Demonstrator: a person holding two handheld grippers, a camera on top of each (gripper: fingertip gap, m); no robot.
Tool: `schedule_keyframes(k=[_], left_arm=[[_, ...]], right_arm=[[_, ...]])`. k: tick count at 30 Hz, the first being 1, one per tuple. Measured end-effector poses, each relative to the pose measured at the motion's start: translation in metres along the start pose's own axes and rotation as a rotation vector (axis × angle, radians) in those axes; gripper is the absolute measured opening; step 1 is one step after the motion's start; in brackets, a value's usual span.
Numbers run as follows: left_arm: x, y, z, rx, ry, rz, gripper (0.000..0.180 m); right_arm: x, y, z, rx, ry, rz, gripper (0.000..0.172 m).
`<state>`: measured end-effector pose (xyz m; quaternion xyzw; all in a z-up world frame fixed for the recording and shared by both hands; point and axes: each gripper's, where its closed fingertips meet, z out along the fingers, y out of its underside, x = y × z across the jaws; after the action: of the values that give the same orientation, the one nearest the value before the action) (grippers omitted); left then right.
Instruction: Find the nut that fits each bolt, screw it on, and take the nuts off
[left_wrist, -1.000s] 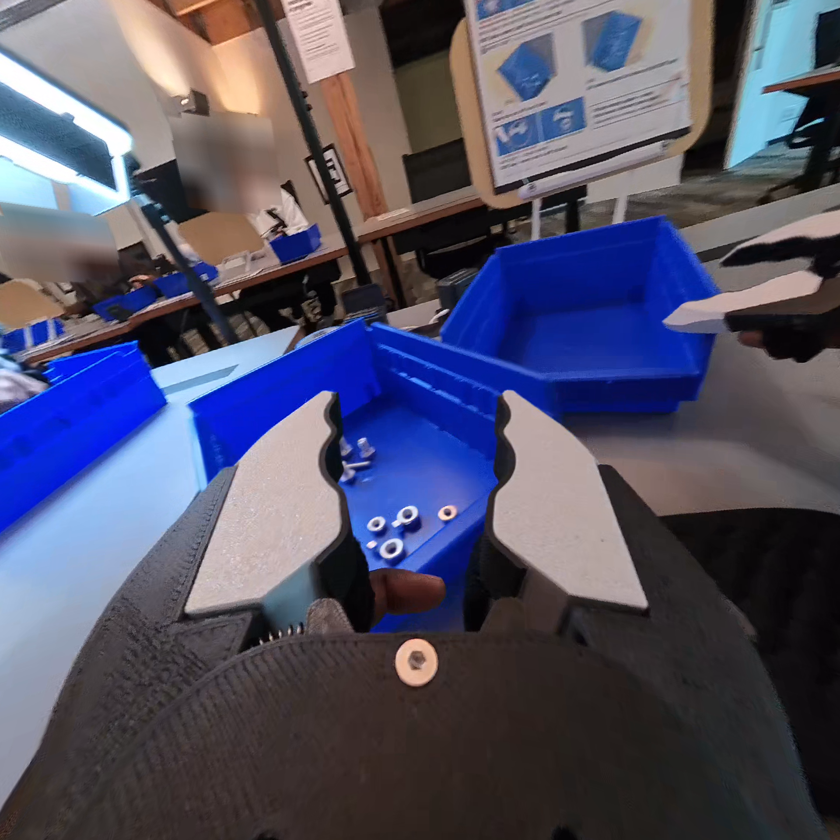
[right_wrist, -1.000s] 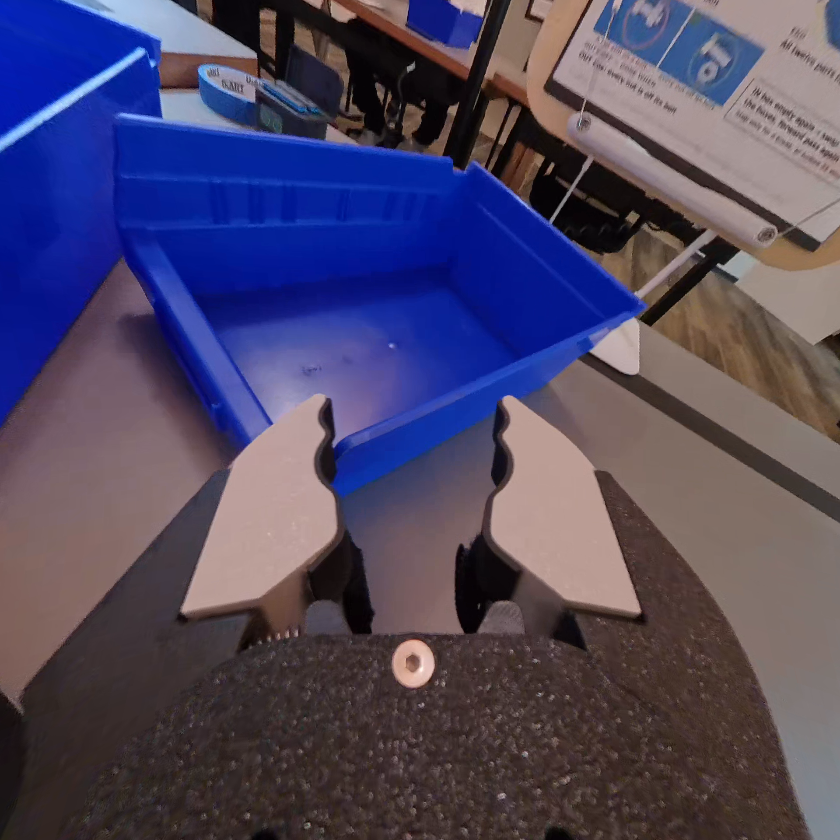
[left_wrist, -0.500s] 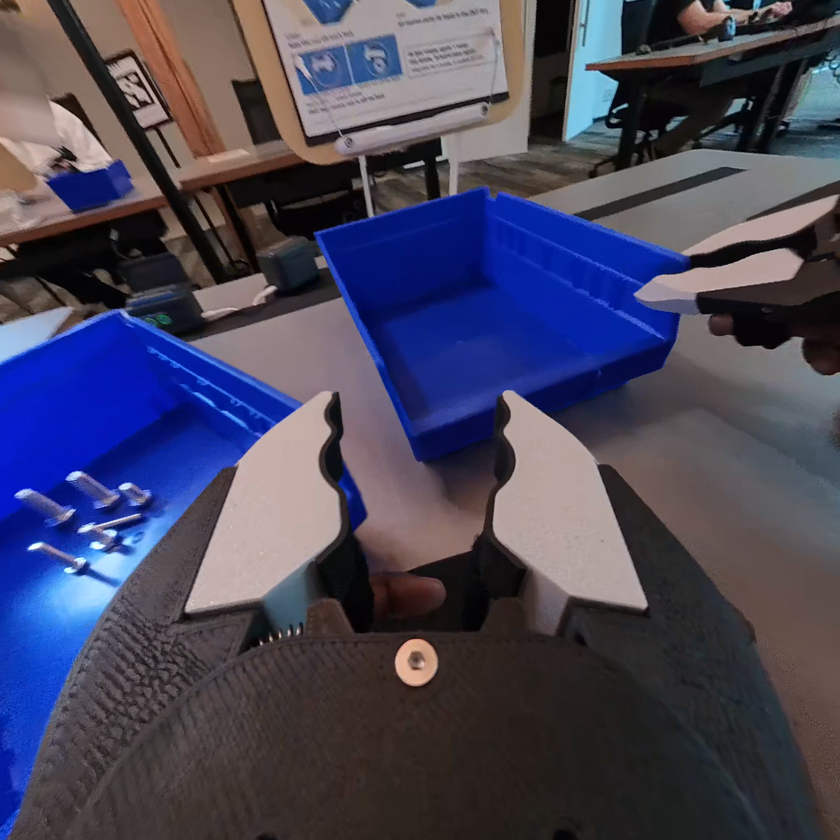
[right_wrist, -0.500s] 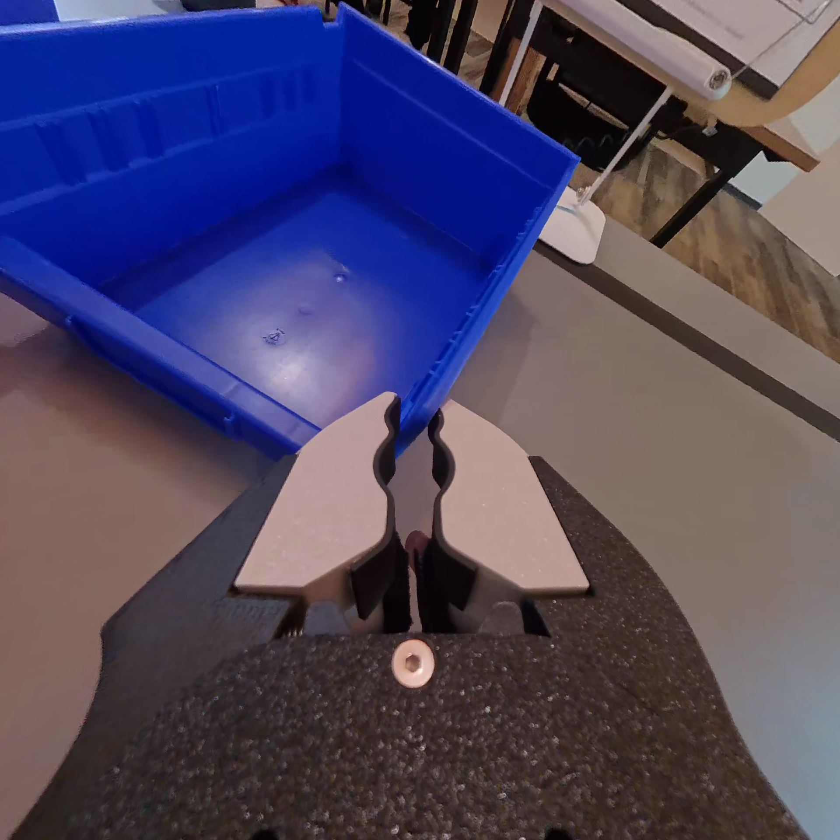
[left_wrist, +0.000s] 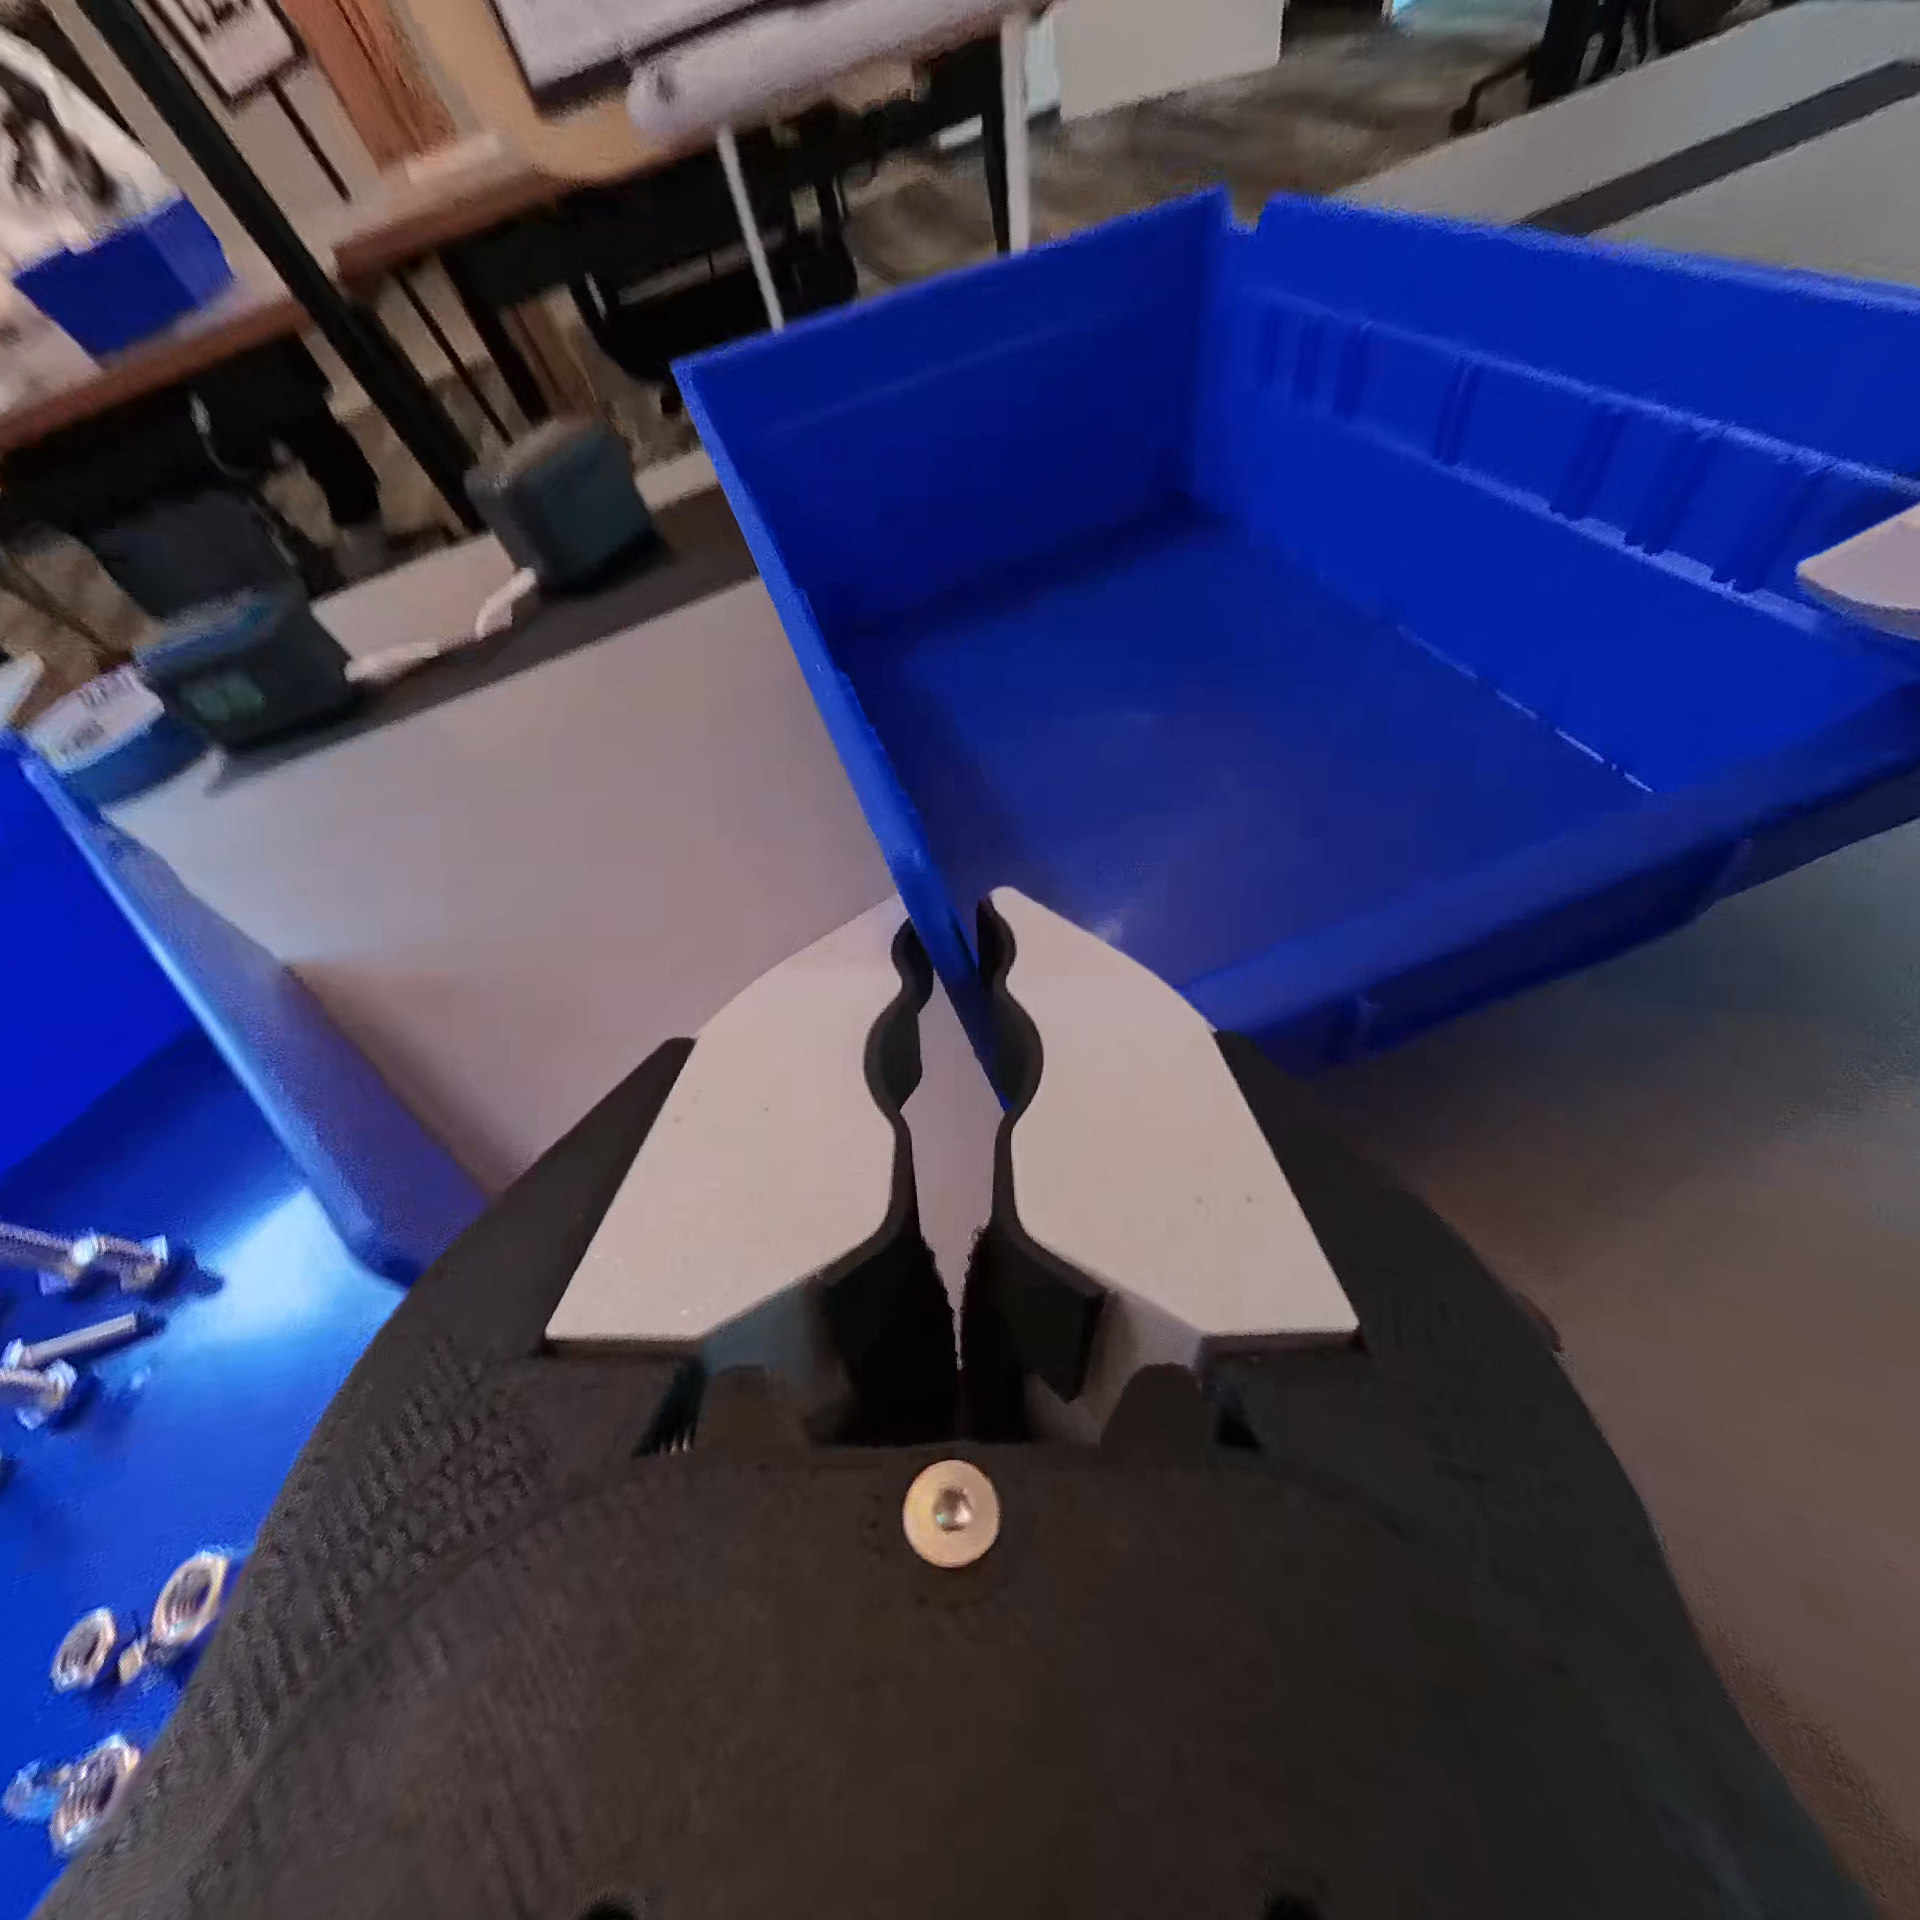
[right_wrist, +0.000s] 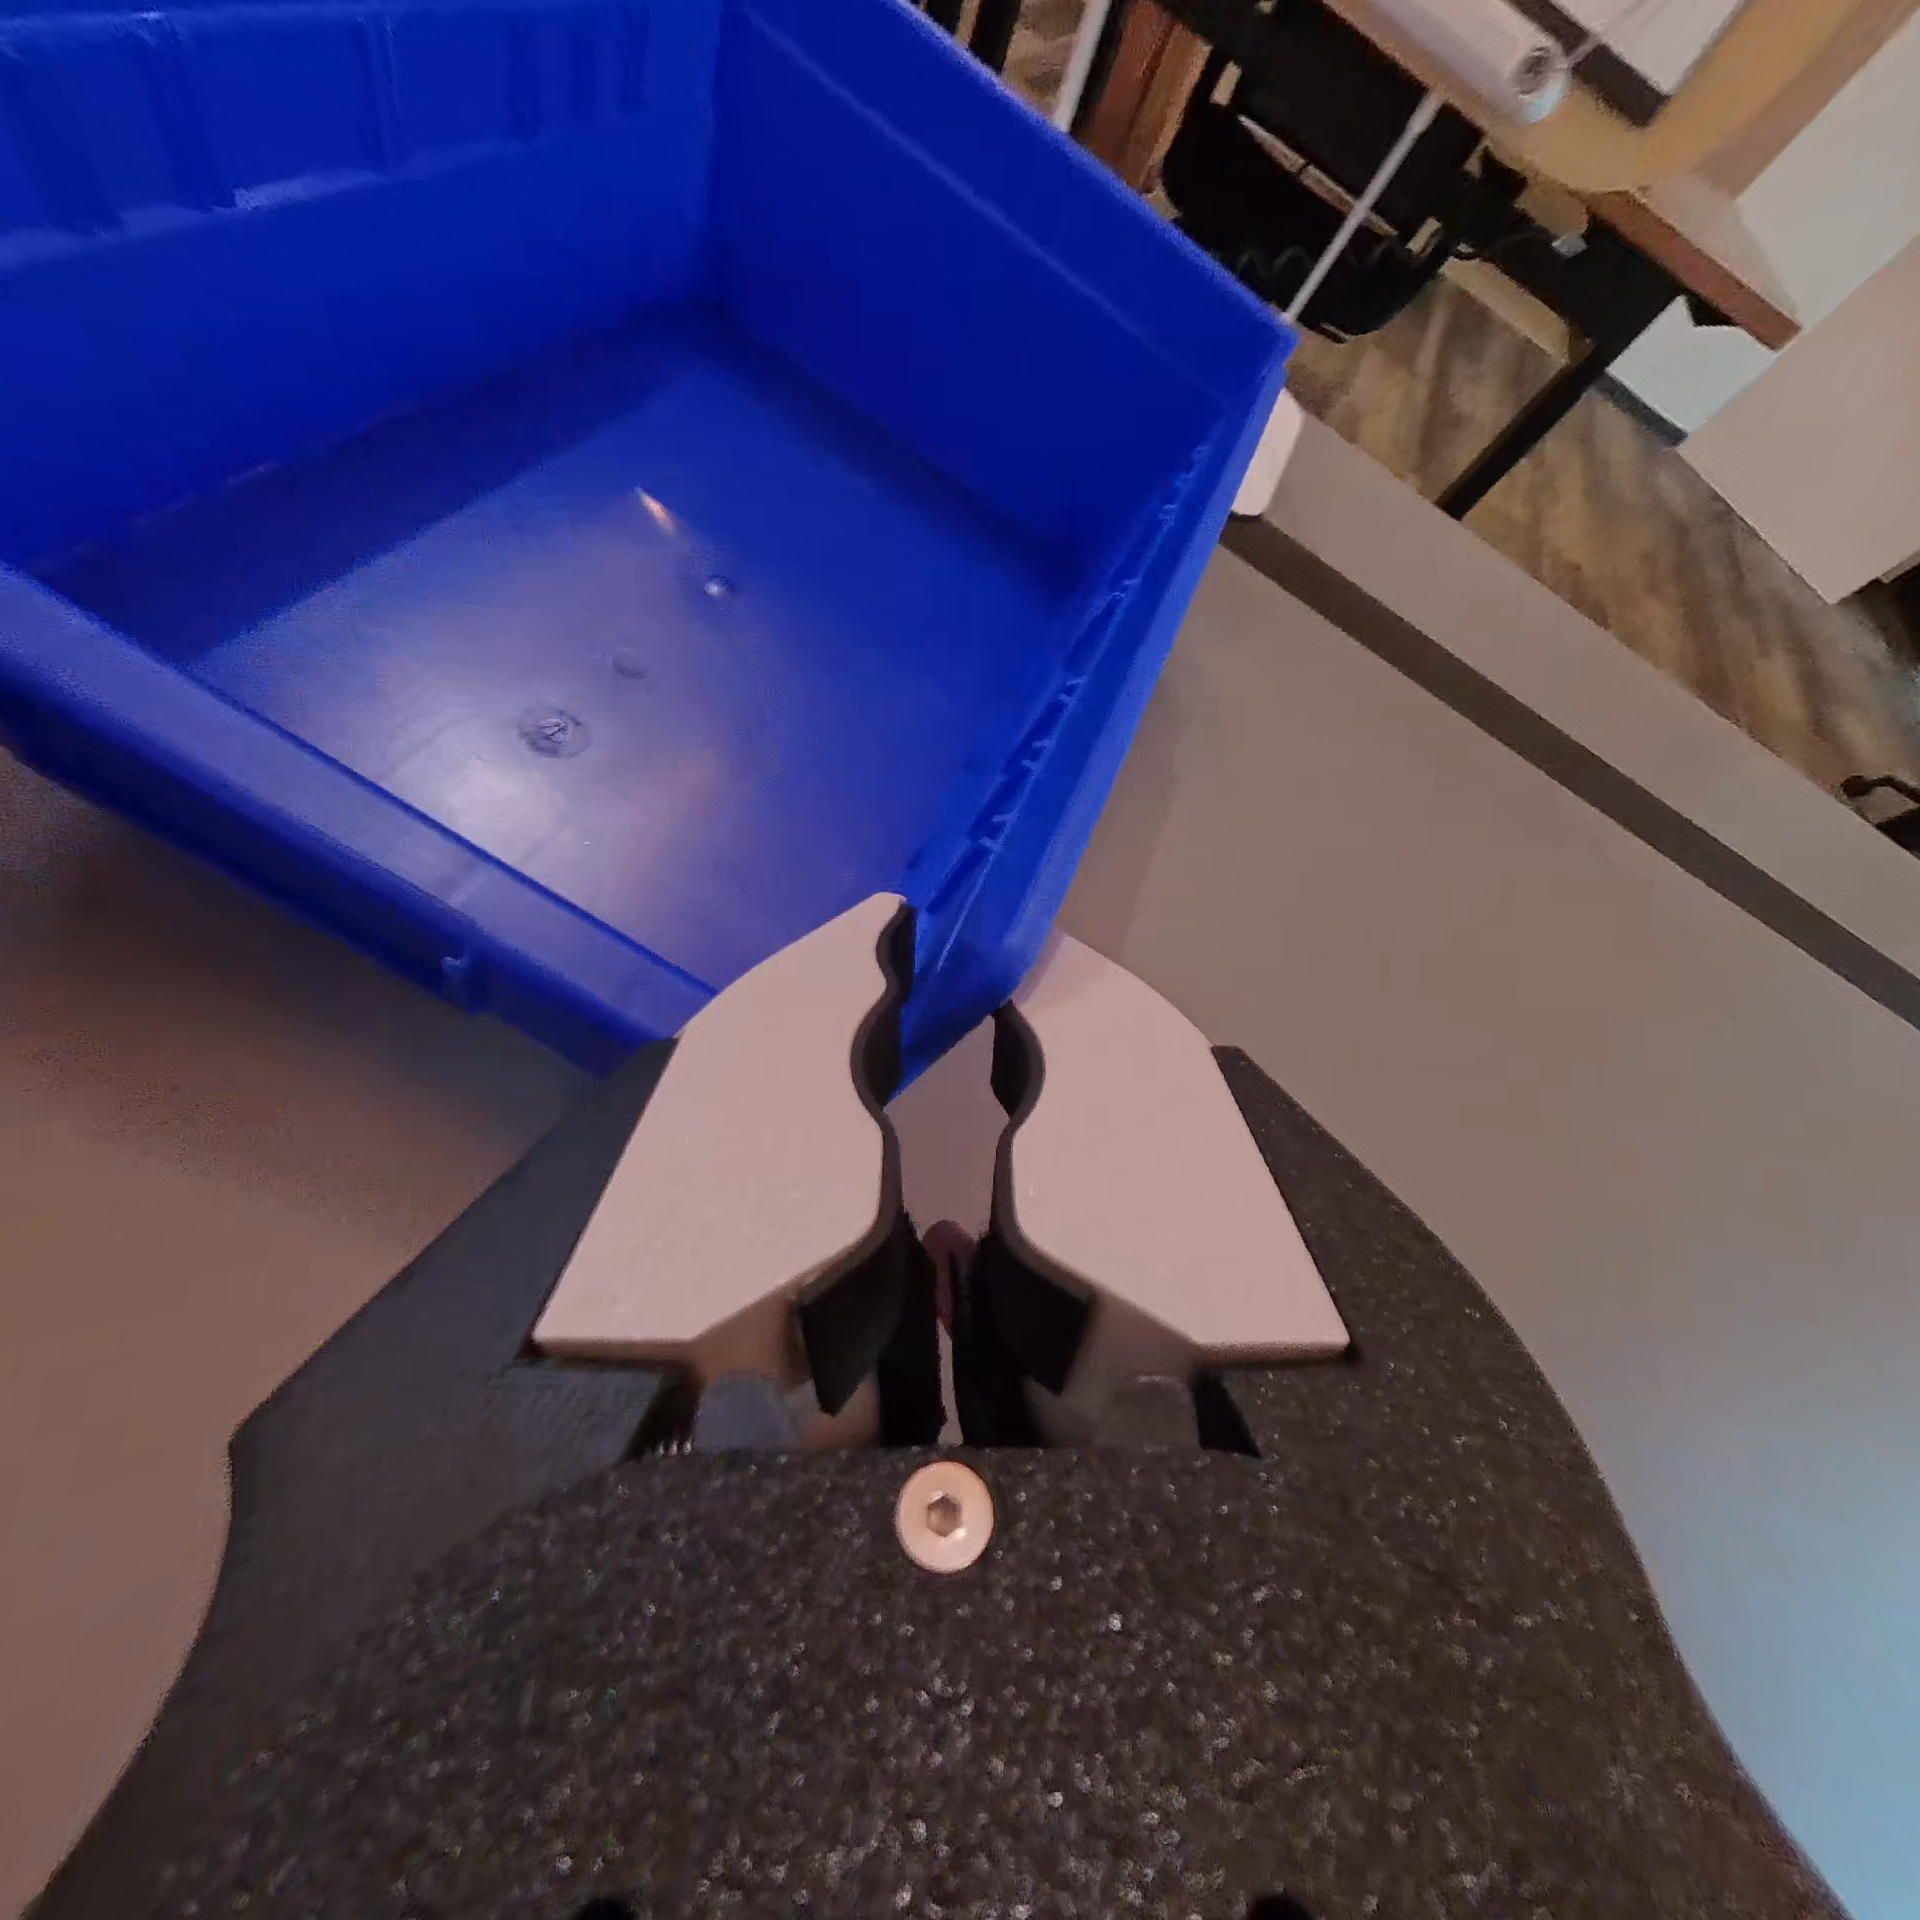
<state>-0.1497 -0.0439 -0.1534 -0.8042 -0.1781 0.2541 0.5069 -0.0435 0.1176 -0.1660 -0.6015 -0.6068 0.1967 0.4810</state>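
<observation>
**Both grippers clamped on the empty blue bin**

Left wrist view: your left gripper (left_wrist: 951, 997) is clenched on the near end of the left side wall of the empty blue bin (left_wrist: 1299, 748). The wall runs straight between the fingertips (left_wrist: 1081, 997), pads pressing on it from both sides. The bin sits on the grey desk (left_wrist: 540, 831), toward its far edge. A second blue bin (left_wrist: 156, 1195) is at the left edge of the view, holding the bolts (left_wrist: 73, 1262) and, closer to you, the nuts (left_wrist: 187, 1621). A tip of your right gripper (left_wrist: 1870, 577) shows at the bin's right wall. A roll of blue tape (left_wrist: 99, 743) and a dark device (left_wrist: 244, 681) lie at the desk's far edge.

Right wrist view: your right gripper (right_wrist: 951, 1003) is clenched on the near right corner of the same bin (right_wrist: 623, 623), with the right wall's rim between the pads. Bin interior is bare. Desk (right_wrist: 1403, 935) extends to the right, crossed by a dark strip (right_wrist: 1621, 769).
</observation>
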Motion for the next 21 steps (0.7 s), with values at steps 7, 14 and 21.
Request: schedule_keyframes(k=[7, 14, 21], left_arm=[[0.066, -0.056, 0.017, 0.146, 0.039, 0.075, 0.007], [0.162, -0.09, 0.036, 0.225, 0.144, 0.119, 0.009], [0.247, -0.101, 0.05, 0.237, 0.228, 0.179, 0.012]], right_arm=[[0.074, 0.024, -0.032, 0.046, 0.097, 0.005, 0.012], [0.16, 0.069, -0.071, 0.038, 0.199, -0.035, 0.012], [0.223, 0.121, -0.101, 0.023, 0.265, -0.063, 0.012]])
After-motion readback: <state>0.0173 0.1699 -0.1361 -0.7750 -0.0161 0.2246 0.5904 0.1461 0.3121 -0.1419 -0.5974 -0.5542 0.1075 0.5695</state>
